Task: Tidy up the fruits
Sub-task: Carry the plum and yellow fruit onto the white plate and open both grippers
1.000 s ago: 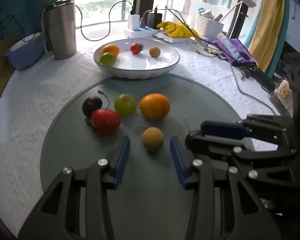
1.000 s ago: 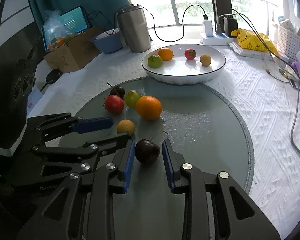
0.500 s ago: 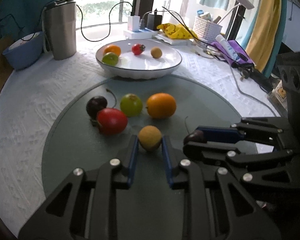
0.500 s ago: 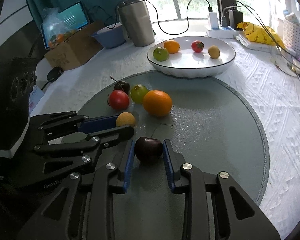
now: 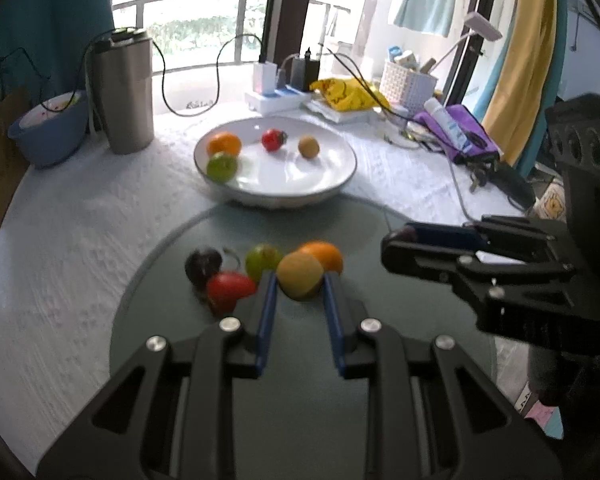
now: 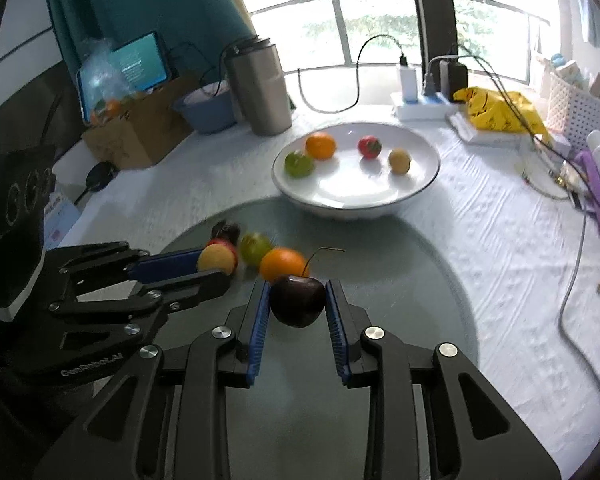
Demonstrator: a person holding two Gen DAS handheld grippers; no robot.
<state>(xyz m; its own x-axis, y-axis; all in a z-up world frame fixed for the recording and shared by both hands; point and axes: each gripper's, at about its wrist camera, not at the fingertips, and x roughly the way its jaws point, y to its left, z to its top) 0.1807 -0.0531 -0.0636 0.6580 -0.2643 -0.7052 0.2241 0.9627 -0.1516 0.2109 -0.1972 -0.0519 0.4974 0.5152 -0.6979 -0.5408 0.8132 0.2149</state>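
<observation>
The left gripper (image 5: 300, 300) is clamped on a matte tan round fruit (image 5: 300, 276), and the right gripper (image 6: 298, 304) is clamped on a glossy dark cherry (image 6: 298, 300) with a thin stem; both appear lifted above the smooth grey mat (image 6: 400, 320). Carrying them well likely means gentle pressure and a level path over the loose orange (image 6: 282, 264) to the glazed white bowl (image 6: 420, 192) beyond.
</observation>
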